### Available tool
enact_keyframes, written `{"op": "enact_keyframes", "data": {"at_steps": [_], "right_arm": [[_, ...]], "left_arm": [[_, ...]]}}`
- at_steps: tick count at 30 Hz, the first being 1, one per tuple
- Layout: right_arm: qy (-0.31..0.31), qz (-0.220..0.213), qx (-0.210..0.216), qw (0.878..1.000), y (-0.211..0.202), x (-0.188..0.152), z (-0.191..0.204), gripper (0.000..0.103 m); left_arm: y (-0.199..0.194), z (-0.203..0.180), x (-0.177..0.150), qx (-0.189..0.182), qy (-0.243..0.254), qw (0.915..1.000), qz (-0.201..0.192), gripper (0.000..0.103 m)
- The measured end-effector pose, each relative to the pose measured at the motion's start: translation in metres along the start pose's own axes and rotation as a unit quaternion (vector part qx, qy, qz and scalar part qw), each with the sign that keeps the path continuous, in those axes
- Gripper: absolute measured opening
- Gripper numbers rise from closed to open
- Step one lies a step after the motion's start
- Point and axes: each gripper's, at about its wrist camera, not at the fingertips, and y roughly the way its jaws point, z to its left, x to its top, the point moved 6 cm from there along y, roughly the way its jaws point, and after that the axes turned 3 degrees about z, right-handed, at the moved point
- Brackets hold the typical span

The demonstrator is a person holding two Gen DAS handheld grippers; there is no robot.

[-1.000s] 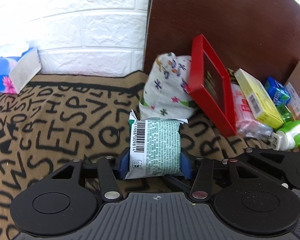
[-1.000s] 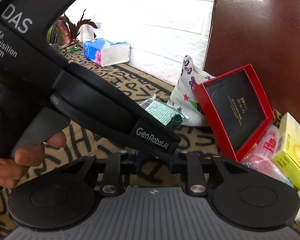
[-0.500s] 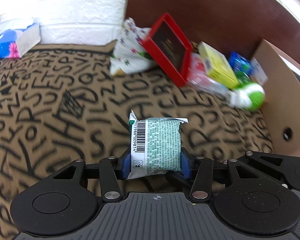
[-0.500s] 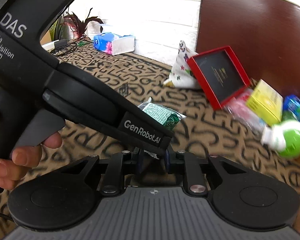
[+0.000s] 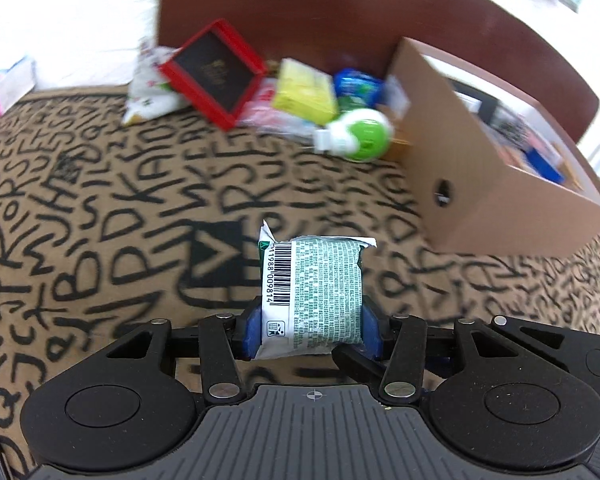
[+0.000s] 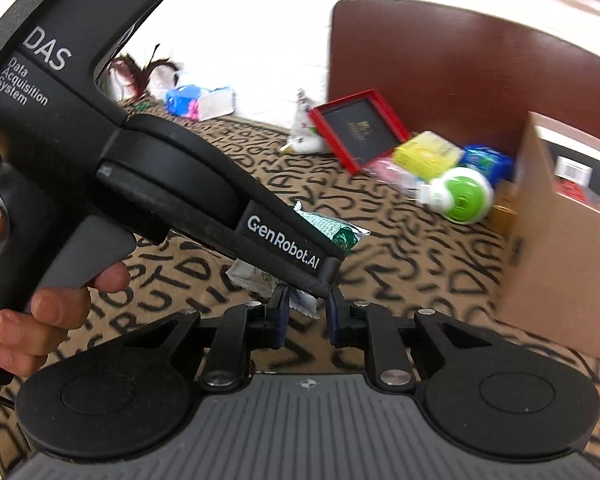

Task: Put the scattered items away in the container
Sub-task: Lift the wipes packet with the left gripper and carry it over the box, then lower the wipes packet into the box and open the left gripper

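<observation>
Swung from the pile toward the cardboard box (image 5: 480, 184), pinching the green packet (image 5: 316, 292) tighter in left tongs (image 5: 311, 328), right tongs (image 6: 306, 312) narrowing loosely round its white end.

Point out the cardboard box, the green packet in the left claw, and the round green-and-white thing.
Cardboard box (image 5: 480, 184), left wrist view, near side wall.
Green packet (image 5: 320, 292), left wrist view, printed back.
Round green-and-white thing (image 5: 364, 136), left wrist view, green face.

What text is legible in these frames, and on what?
"DAS", "Data Acquisition System", "GenRobot.AI": left claw body.
Barcode digits, partly readable "1988 009814": green packet.
Red box gold print: blurred.
Yellow box: unreadable.
Tablecloth: scattered letters, no words.
</observation>
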Motion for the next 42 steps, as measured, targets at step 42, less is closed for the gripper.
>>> {"op": "enact_keyframes", "data": {"at_steps": [42], "right_arm": [[0.106,-0.097,-0.201,0.969,-0.069,0.059,-0.324,0.021]], "left_arm": [[0.099,-0.309,0.19,-0.094,0.24,0.9614,-0.096,0.053]]}}
